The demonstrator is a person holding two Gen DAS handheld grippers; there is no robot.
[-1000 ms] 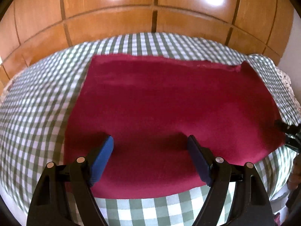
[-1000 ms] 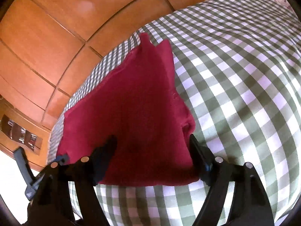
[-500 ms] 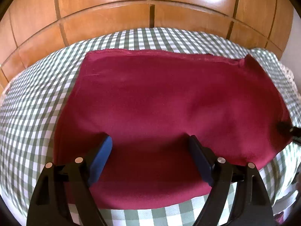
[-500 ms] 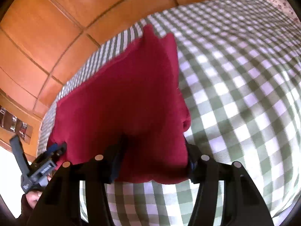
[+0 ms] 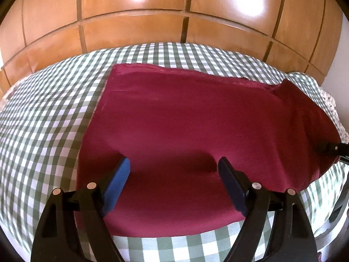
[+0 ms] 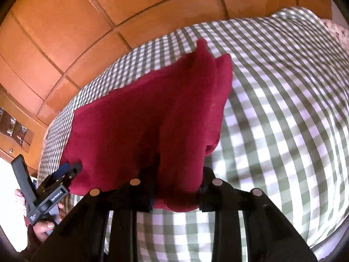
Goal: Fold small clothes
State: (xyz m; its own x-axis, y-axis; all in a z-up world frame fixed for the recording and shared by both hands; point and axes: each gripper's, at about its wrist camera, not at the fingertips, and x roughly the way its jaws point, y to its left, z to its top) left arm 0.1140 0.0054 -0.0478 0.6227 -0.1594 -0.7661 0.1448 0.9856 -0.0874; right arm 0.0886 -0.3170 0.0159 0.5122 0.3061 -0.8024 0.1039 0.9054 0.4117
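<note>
A dark red garment (image 5: 185, 131) lies spread on a green-and-white checked bed cover (image 5: 43, 120). My left gripper (image 5: 174, 174) is open, its blue pads (image 5: 117, 179) hovering over the garment's near edge. In the right wrist view the garment (image 6: 141, 120) bunches up between my right gripper's fingers (image 6: 177, 181), which have closed in on its near right corner; the cloth hides the fingertips. The right gripper's tip also shows at the left wrist view's right edge (image 5: 333, 148). The left gripper shows at the lower left of the right wrist view (image 6: 63, 172).
A wooden panelled headboard (image 5: 174, 21) stands behind the bed. A floral pillow edge (image 5: 331, 102) lies at the far right. The bed's near edge runs just below the grippers. A wooden cabinet (image 6: 13, 135) stands left of the bed.
My right gripper has narrowed its jaws onto the garment's right corner and the cloth has lifted and bunched there. My left gripper stays open and has shifted slightly back.
</note>
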